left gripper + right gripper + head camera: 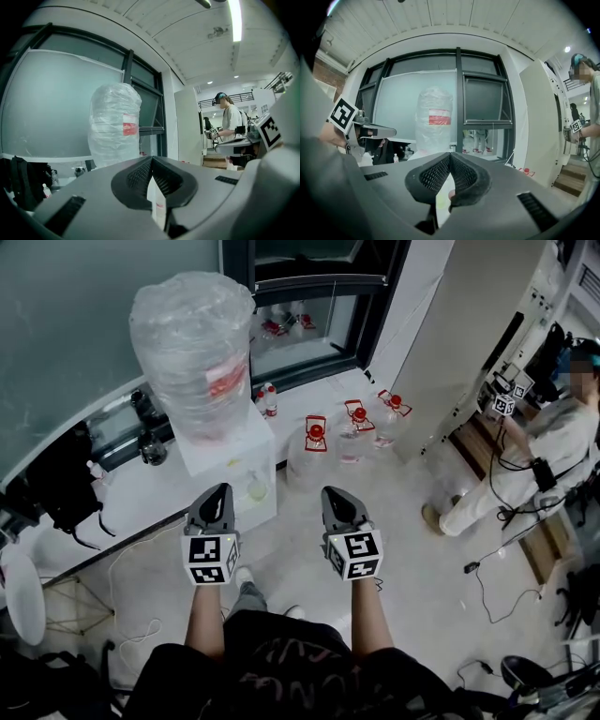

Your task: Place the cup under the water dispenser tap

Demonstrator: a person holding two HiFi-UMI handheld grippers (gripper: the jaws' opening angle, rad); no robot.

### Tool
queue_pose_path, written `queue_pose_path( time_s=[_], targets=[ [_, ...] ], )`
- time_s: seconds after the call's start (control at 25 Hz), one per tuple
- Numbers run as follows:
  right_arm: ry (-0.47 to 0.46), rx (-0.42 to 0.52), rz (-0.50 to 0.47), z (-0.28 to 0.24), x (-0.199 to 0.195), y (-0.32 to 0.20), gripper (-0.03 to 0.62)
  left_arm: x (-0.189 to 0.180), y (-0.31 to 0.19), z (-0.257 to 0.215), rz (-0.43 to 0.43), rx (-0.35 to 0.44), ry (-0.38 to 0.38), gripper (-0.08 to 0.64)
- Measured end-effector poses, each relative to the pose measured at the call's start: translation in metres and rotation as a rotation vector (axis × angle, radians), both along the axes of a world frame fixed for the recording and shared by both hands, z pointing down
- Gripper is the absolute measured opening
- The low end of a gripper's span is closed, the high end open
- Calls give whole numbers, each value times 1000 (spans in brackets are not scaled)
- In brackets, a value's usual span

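A white water dispenser (pixel 231 457) stands by the window with a big clear bottle (pixel 192 351) on top. A pale green cup (pixel 258 490) sits in the recess on its front, below the taps. My left gripper (pixel 219 495) and right gripper (pixel 335 497) are held side by side in front of the dispenser, both shut and empty. The left one hangs just short of the dispenser's front. In the left gripper view the jaws (pixel 152 159) meet below the bottle (pixel 115 124). The right gripper view shows its jaws (pixel 450 157) pressed together too, with the bottle (pixel 434 121) straight ahead.
Several water jugs with red caps (pixel 316 433) stand on the floor right of the dispenser. A person (pixel 525 457) works at the far right, with cables (pixel 487 587) across the floor. A black bag (pixel 58 488) lies at the left by the window ledge.
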State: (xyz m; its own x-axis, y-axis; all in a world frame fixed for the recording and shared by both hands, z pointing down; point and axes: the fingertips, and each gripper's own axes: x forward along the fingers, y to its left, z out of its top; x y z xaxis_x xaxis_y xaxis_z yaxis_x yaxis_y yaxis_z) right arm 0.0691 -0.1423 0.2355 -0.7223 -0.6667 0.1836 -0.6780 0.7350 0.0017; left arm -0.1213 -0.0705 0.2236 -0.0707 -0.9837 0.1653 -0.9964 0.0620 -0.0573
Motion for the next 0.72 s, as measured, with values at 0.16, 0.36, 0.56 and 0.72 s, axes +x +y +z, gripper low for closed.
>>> queue_pose_path(
  time_s=[0.16,0.36,0.56,0.72],
  targets=[
    [-9,7,8,-6,0,0,14,-11,7,-1,-21,-1,7,15],
    [-1,30,14,-12,5,1,14,-13,10,-8,-34,19,-11,15],
    [1,37,26,-18,10,0,14,-9,7,-17,-33,29,-28,15],
    [-6,41,30,-20,10,0,14,-7,6,-22,-29,37,-29,15]
  ],
)
